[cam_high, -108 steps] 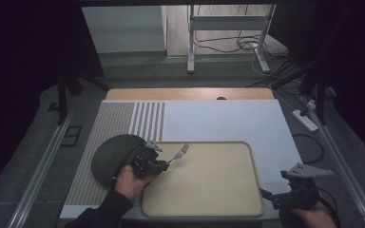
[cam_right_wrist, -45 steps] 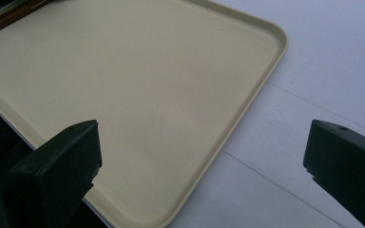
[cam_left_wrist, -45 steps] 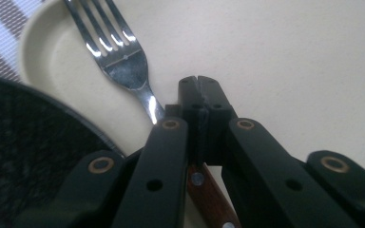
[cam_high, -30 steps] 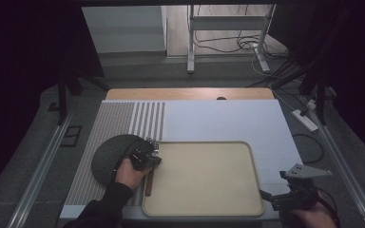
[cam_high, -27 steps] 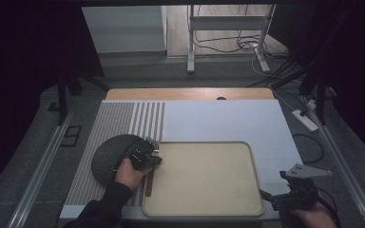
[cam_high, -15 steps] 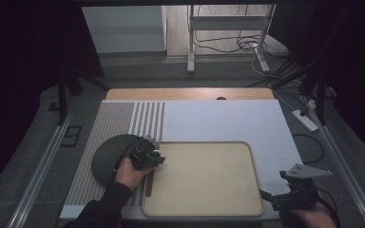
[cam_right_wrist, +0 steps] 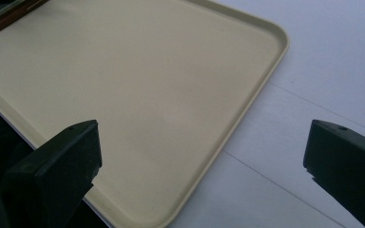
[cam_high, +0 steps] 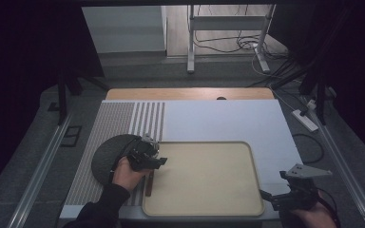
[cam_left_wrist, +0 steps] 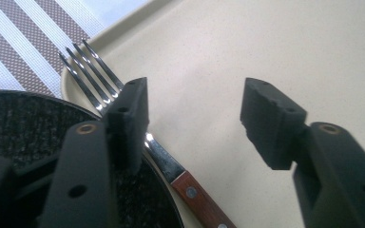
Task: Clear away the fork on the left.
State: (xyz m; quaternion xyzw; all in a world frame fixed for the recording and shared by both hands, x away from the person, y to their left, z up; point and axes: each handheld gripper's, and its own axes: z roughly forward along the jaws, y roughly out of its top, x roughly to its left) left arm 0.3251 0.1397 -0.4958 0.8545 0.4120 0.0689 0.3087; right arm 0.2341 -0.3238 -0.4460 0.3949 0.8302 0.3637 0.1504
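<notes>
In the high view the left claw [cam_high: 148, 156] is at the left edge of the beige tray [cam_high: 204, 209], beside the dark plate [cam_high: 107, 154], while the right claw [cam_high: 292, 197] waits at the near right corner of the counter [cam_high: 228, 118]. In the left gripper view this claw is spread around nothing; the fork [cam_left_wrist: 171, 168] lies by its left jaw, along the tray's edge beside the plate, so I judge the hand should lift straight away without touching it. In the right gripper view the jaws are wide apart over the tray's corner.

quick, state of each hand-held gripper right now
Left hand-held gripper: open, holding nothing, with the fork beside one jaw.
Right hand-held gripper: open, empty, over the tray edge.
</notes>
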